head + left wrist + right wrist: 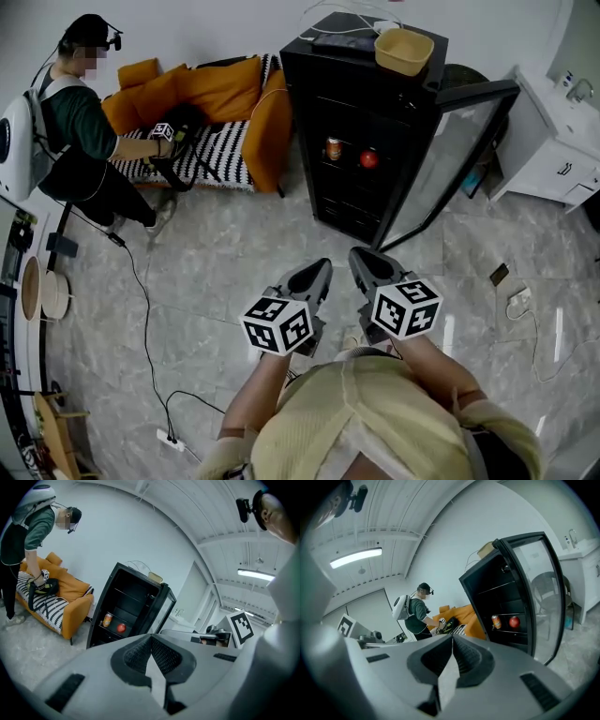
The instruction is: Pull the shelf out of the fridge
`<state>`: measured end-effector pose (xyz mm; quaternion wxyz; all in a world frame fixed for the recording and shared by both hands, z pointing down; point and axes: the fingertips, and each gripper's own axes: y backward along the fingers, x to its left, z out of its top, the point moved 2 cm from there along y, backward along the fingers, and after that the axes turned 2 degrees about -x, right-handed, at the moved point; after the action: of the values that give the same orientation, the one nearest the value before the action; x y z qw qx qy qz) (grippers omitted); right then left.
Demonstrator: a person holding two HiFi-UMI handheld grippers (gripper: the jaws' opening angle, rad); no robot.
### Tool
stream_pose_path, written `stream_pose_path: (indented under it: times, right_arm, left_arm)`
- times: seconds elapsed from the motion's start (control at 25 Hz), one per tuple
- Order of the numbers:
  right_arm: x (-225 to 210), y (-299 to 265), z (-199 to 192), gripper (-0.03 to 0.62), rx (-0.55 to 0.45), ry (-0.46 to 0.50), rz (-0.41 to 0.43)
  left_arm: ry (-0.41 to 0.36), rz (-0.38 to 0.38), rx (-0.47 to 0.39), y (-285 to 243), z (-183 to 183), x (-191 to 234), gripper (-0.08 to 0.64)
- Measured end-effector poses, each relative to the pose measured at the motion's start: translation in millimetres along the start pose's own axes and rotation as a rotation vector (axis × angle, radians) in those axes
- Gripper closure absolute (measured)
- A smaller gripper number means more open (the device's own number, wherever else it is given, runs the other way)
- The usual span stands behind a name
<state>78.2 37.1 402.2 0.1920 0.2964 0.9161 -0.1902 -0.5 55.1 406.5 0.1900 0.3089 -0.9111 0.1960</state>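
A black fridge (349,112) stands ahead with its glass door (448,155) swung open to the right. On one shelf (349,169) inside sit a can (333,148) and a red apple (369,158). The same shelf (112,629), can (107,619) and apple (121,628) show in the left gripper view; in the right gripper view I see the can (496,621) and apple (514,621). My left gripper (320,269) and right gripper (360,257) hover side by side in front of the fridge, well short of it. Both are shut and empty.
A yellow basin (403,51) and cables lie on the fridge top. An orange sofa (202,103) stands at the left, where another person (80,131) bends over a bag. A white cabinet with a sink (553,131) is at the right. Cables and a power strip (171,439) lie on the floor.
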Motion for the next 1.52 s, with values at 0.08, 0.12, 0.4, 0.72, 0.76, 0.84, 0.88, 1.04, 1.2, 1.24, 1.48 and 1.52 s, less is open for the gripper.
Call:
stream_pose_path:
  times: [0.08, 0.12, 0.4, 0.72, 0.76, 0.84, 0.88, 1.04, 1.2, 1.24, 1.48, 1.52]
  right_arm:
    - [-8.1, -3.6, 4.9, 0.561, -0.004, -0.004, -0.002]
    - [-12.1, -4.9, 6.3, 0.561, -0.002, -0.003, -0.003]
    - [-32.8, -17.3, 13.7, 0.561, 0.009, -0.007, -0.004]
    - [-38.3, -25.2, 25.8, 0.561, -0.008, -0.025, 0.002]
    - [-38.7, -26.9, 25.3, 0.561, -0.005, -0.024, 0.000]
    - [-40.5, -29.5, 25.4, 0.561, -0.004, -0.026, -0.010]
    - [-42.1, -30.9, 26.6, 0.561, -0.007, -0.026, -0.018]
    - [-48.1, -40.7, 34.9, 0.561, -0.033, -0.006, -0.068]
    - [-47.5, -56.2, 44.4, 0.561, -0.059, -0.016, -0.104]
    - [-47.1, -59.5, 45.3, 0.561, -0.061, -0.022, -0.112]
    - [-48.0, -73.8, 44.1, 0.561, -0.073, -0.052, -0.180]
    - [-47.4, -77.0, 44.0, 0.561, -0.076, -0.053, -0.188]
  left_arm:
    - [-0.001, -0.021, -0.014, -11.1, 4.7, -1.3, 0.537]
    - [-0.003, -0.025, -0.016, -16.5, 5.9, -1.1, 0.537]
    - [-0.041, -0.015, 0.013, -47.5, 10.7, 4.5, 0.537]
    - [0.043, -0.014, -0.029, -62.9, 24.2, 13.2, 0.537]
    - [0.047, -0.019, -0.027, -64.1, 24.5, 14.9, 0.537]
    - [0.045, -0.031, -0.019, -67.6, 24.6, 18.0, 0.537]
    - [0.038, -0.038, -0.015, -70.4, 25.1, 19.4, 0.537]
    - [-0.002, -0.089, 0.001, -80.3, 31.6, 22.5, 0.537]
    - [-0.021, -0.112, 0.019, -82.0, 43.9, 35.2, 0.537]
    - [-0.020, -0.111, 0.029, -82.6, 45.8, 40.5, 0.537]
    - [-0.022, -0.134, 0.065, -88.7, 56.8, 58.7, 0.537]
    - [-0.007, -0.140, 0.066, -89.4, 58.3, 62.3, 0.537]
